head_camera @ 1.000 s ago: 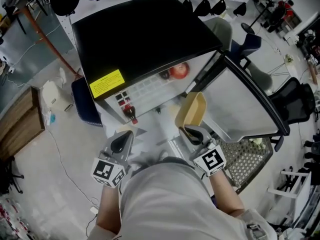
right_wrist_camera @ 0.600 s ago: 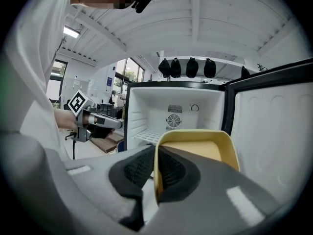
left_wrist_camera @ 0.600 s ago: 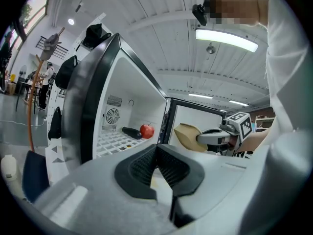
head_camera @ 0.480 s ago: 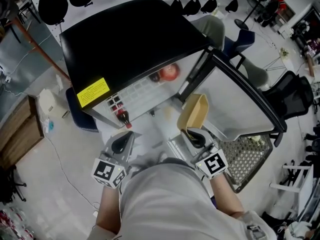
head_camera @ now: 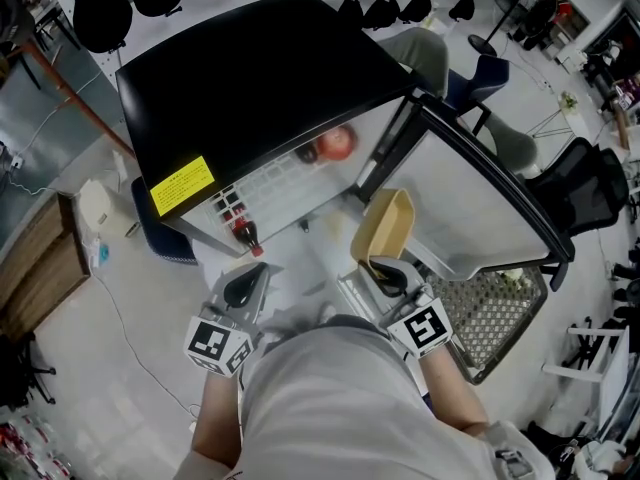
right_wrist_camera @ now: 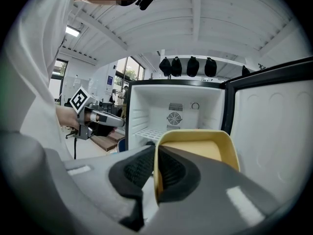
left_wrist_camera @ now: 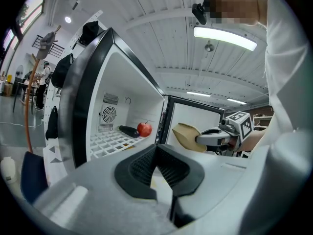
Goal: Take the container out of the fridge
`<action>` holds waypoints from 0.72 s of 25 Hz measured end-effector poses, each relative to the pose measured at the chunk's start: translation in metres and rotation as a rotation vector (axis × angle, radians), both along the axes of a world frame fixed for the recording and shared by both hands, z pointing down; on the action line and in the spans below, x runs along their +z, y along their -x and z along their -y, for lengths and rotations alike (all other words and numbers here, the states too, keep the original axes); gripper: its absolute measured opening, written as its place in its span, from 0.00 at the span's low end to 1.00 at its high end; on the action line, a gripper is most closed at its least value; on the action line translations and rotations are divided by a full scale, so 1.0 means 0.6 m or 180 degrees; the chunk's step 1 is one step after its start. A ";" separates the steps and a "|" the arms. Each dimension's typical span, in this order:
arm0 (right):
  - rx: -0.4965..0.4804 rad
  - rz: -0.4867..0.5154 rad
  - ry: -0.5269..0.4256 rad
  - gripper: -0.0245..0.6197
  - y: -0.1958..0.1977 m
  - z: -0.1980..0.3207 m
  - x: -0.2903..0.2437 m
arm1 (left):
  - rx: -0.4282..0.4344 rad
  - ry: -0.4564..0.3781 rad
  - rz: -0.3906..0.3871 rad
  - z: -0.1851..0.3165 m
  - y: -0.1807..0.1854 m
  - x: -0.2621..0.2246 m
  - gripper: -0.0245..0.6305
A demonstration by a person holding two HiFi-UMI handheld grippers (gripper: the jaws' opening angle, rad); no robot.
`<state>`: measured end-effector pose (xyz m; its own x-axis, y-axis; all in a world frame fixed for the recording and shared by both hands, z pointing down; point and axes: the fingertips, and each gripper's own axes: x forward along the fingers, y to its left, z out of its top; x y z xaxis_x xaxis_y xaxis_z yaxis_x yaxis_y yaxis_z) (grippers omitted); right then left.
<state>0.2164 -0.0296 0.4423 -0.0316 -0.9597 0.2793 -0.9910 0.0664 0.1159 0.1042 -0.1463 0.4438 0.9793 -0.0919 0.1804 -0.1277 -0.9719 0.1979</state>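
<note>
The yellow container [head_camera: 385, 226] hangs just outside the open fridge [head_camera: 250, 78], in front of its door [head_camera: 480, 198]. My right gripper [head_camera: 388, 273] is shut on the container's near wall; in the right gripper view the pads clamp the rim of the container [right_wrist_camera: 195, 151] at the gripper [right_wrist_camera: 156, 153]. The left gripper view shows the container [left_wrist_camera: 188, 136] held off to the right by the right gripper [left_wrist_camera: 220, 137]. My left gripper [head_camera: 243, 286] sits to the left, its jaws [left_wrist_camera: 156, 148] shut with nothing in them.
A red apple [head_camera: 338, 142] and a dark oblong vegetable [left_wrist_camera: 128, 130] lie on the fridge's white wire shelf [left_wrist_camera: 110, 142]. A cola bottle [head_camera: 243, 236] stands lower down. A mesh basket [head_camera: 490, 318] is at lower right, a black chair [head_camera: 590, 193] beyond the door.
The head view has shifted a little. The right gripper still holds the container in about the same place before the open fridge. The left gripper has not moved.
</note>
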 end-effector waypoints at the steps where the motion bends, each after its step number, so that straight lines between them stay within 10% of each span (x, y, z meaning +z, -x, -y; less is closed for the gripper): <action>1: 0.0007 0.0013 0.0007 0.06 0.000 0.000 0.001 | 0.0000 -0.0001 -0.0003 -0.001 0.001 0.001 0.05; 18: -0.0056 -0.0030 0.0151 0.06 0.025 0.003 0.029 | -0.0101 -0.0006 0.0012 0.000 0.033 0.008 0.05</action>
